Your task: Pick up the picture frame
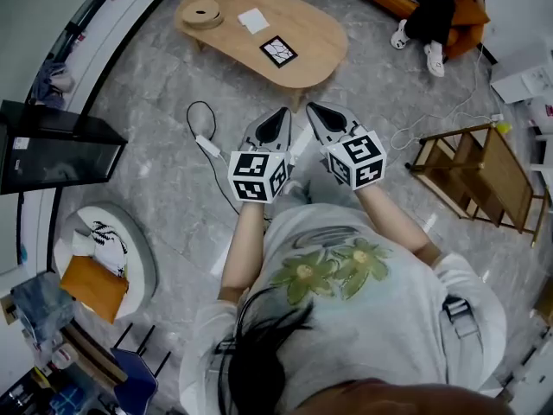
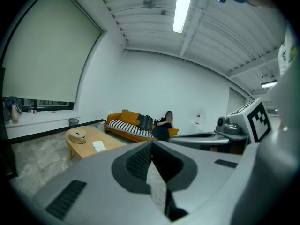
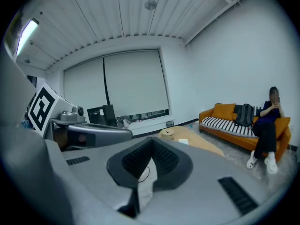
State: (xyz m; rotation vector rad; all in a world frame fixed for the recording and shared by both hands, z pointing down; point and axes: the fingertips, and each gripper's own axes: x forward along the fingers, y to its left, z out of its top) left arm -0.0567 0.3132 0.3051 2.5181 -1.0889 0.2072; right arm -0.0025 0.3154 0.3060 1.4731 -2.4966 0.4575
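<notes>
The picture frame (image 1: pixel 278 51), a small black square with a white pattern, lies flat near the front edge of a low oval wooden table (image 1: pixel 311 33). My left gripper (image 1: pixel 281 116) and right gripper (image 1: pixel 314 111) hover side by side over the floor, just short of the table, and point toward it. Both have their jaws shut with nothing between them. In the left gripper view the closed tips of the left gripper (image 2: pixel 151 145) meet in front of the table (image 2: pixel 86 146). In the right gripper view the right gripper (image 3: pixel 151 142) is likewise shut. The frame is not discernible in either gripper view.
On the table also sit a round wooden ring (image 1: pixel 201 13) and a white paper (image 1: pixel 253 20). A cable (image 1: pixel 204 126) lies on the floor by the left gripper. A wooden rack (image 1: pixel 475 175) stands right, a black cabinet (image 1: pixel 52 145) left. A person sits on the orange sofa (image 2: pixel 129 125).
</notes>
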